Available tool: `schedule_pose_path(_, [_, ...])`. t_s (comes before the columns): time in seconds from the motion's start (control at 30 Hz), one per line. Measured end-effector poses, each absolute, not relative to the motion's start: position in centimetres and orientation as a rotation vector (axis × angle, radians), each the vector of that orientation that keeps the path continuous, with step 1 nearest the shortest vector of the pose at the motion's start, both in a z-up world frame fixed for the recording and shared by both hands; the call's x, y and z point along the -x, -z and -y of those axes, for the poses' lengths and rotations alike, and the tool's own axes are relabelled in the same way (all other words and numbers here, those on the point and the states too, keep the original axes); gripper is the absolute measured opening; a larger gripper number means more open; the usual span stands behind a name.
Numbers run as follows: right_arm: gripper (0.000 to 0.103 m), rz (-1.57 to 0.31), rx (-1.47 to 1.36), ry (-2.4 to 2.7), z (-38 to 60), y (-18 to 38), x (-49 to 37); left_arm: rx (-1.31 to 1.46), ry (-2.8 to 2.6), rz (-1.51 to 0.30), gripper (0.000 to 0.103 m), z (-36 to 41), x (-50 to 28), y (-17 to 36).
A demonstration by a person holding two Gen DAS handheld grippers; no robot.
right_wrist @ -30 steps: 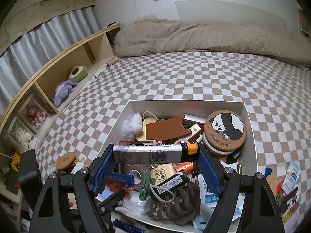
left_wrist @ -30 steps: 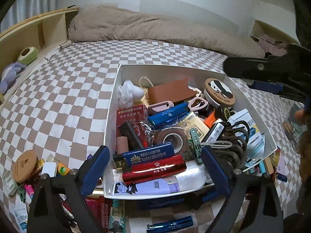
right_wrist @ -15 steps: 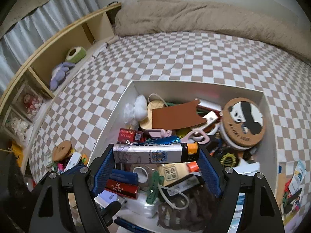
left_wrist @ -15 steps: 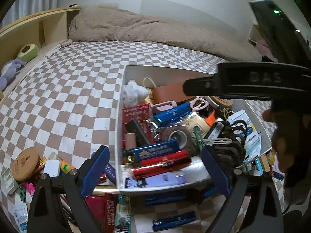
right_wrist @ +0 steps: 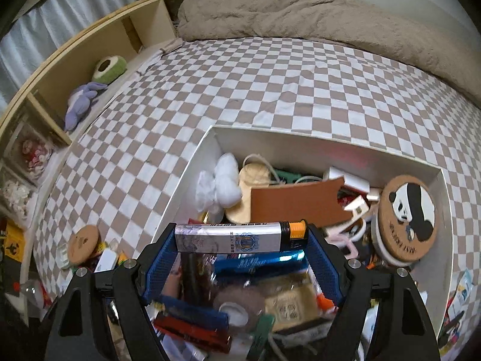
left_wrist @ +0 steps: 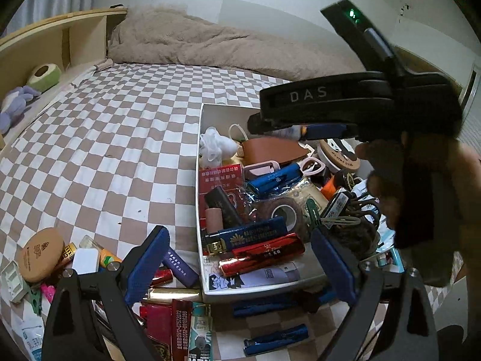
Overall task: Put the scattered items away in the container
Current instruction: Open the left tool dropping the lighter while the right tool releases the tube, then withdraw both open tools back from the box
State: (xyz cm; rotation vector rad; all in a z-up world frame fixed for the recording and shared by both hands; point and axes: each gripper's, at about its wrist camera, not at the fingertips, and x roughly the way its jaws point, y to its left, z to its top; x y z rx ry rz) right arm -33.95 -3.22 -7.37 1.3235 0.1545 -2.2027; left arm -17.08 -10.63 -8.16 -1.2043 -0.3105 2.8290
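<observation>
White container (left_wrist: 200,186), left wrist view: well filled; lighters (left_wrist: 180,322) and a cork disc (left_wrist: 40,258) lie scattered outside it; left gripper (left_wrist: 237,261) open, empty. Right wrist view: right gripper (right_wrist: 240,242) clamps a silver lighter (right_wrist: 237,237) over the container (right_wrist: 300,147), undelivered.

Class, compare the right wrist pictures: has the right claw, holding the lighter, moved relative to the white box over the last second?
Yes. The right claw, shut on the lighter, has advanced over the white box; the box's far wall now sits much lower in view.

"DAS" on the right gripper's (left_wrist: 323,129) black body, "0512-67572072" on a red lighter (left_wrist: 179,328)
</observation>
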Motion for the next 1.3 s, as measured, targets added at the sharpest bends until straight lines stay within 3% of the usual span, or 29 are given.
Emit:
schedule_pose_path(0.03, [0.085,-0.142,-1.326,2.217,3.0,7.4,34.3,1.202,-2.828,0.312,0.096,10.7,17.1,8.1])
schedule_pose_path(0.1, [0.103,-0.119,-1.331,2.237,2.7,7.5,34.7,1.199,-2.825,0.316,0.096,10.8,17.1,8.2])
schedule_pose_path(0.73, [0.103,-0.073,-1.271,2.261,-0.1,5.6,32.1,1.171,-2.832,0.296,0.096,10.6,16.0,7.4])
schedule_pose_path(1.17, [0.103,-0.138,-1.172,2.317,-3.0,3.9,27.6,1.165,-2.863,0.261,0.096,10.1,15.0,6.6])
schedule_pose_path(1.3, [0.103,-0.155,-1.152,2.339,-4.4,4.2,26.2,1.146,-2.876,0.256,0.103,9.9,14.5,6.3])
